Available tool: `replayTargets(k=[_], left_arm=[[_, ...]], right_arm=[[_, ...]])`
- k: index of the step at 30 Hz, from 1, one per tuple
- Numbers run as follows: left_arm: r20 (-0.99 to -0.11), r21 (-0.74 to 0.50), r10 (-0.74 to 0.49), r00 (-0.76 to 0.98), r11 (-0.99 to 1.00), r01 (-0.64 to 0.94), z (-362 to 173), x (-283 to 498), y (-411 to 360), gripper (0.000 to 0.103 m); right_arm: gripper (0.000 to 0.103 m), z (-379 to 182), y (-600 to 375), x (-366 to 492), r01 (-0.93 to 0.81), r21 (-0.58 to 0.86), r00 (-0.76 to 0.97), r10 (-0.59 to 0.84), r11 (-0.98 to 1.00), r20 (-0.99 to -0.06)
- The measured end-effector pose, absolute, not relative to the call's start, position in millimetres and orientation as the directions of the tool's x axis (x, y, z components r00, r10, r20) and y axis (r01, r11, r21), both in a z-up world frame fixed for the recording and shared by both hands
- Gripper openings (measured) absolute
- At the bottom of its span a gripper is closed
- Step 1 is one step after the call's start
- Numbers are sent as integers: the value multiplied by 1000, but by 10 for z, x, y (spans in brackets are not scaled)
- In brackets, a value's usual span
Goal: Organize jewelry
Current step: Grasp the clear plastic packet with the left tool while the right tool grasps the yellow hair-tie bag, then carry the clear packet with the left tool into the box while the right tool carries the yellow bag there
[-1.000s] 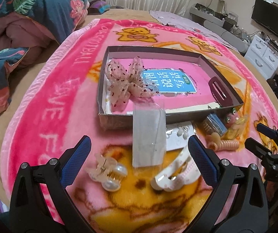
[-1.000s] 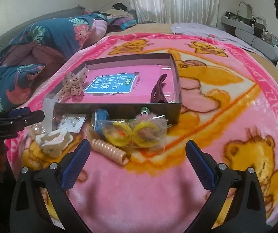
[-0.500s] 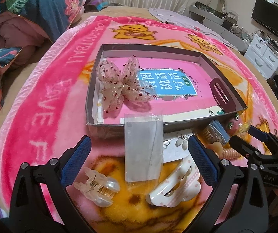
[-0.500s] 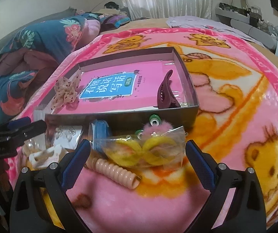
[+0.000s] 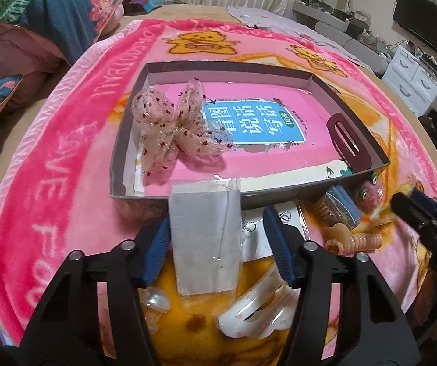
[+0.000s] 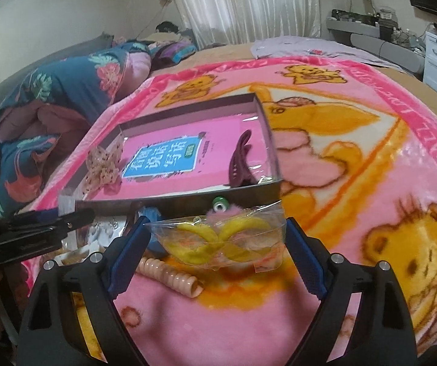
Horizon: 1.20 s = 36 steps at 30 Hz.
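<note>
A shallow grey box on the pink blanket holds a book, a lace bow and a maroon hair clip. My left gripper is open with its pads on either side of a clear bag with a white card that leans on the box's front wall. My right gripper is open around a clear bag of yellow hair ties. A peach coil tie lies beside it.
A white claw clip, a pearl clip, an earring card, a blue clip and a pink fuzzy toy lie before the box. A folded quilt lies at the left. White drawers stand at the right.
Both grippers moved forward and down. The left jaws have narrowed around the white-card bag. The right jaws have come around the yellow hair-tie bag.
</note>
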<state>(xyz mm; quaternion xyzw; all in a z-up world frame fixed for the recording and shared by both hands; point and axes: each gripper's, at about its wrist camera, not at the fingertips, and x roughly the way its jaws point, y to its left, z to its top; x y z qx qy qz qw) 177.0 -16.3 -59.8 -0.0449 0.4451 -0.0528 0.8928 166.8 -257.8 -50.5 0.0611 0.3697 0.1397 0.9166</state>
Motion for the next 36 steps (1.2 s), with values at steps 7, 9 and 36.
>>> replayTargets(k=[7, 9, 36], left_arm=[[-776, -121, -137, 615, 990, 68, -541, 1709, -177, 32], [-764, -130, -148, 628, 989, 76, -472, 1681, -188, 31], [-628, -233, -309, 715, 950, 206, 314, 2022, -512, 30]], right_arm=[[87, -408, -2780, 1573, -182, 223, 720, 284, 958, -633], [87, -379, -2836, 1548, -174, 226, 730, 279, 959, -624], [87, -39, -3094, 1504, -165, 235, 798, 270, 958, -538]])
